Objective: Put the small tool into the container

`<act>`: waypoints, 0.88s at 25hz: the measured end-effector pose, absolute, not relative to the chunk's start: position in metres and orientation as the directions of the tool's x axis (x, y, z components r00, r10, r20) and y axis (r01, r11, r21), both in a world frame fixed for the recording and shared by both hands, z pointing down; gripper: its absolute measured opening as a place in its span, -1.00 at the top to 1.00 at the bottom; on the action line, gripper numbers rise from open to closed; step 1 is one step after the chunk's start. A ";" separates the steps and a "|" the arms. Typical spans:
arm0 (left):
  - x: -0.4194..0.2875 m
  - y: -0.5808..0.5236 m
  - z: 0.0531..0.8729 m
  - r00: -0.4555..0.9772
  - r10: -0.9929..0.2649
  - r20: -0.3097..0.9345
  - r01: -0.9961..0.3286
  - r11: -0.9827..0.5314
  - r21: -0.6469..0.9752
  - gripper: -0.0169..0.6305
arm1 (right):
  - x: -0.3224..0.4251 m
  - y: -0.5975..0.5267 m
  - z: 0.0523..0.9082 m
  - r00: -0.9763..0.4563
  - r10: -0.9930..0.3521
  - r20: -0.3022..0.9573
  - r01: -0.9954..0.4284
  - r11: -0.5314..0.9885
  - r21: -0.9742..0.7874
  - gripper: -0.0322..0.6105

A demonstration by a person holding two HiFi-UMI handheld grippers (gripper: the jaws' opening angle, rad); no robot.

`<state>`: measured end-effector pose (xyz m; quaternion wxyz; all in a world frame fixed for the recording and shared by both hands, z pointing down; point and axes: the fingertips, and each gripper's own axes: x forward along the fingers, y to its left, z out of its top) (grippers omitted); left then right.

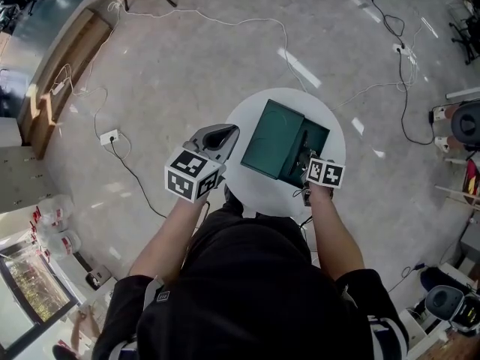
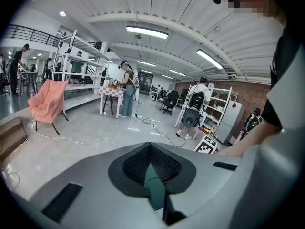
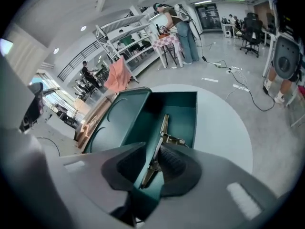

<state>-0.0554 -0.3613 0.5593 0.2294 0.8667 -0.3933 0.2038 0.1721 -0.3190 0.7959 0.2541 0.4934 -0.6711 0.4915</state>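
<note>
While the right gripper (image 3: 153,148) holds its jaws narrow on the small tool (image 3: 162,128), the tool's shaft lies against one pad and projects forward past the tips. Directly ahead of and beneath the tips sits the open teal container (image 3: 183,99) on the round table (image 3: 224,128). The left gripper (image 2: 150,146) has its jaws together, with nothing between them.

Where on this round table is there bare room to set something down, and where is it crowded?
Free: the white table right of the green container, out to the rim. Crowded: the open compartment, where the right gripper holds the small tool, and the table's left edge, by the left gripper.
</note>
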 end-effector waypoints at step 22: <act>-0.004 -0.362 0.547 0.728 -0.505 0.464 -0.655 -0.711 0.256 0.93 | 0.215 -0.304 0.737 -0.292 -0.545 0.786 -0.947 0.048 -0.318 0.58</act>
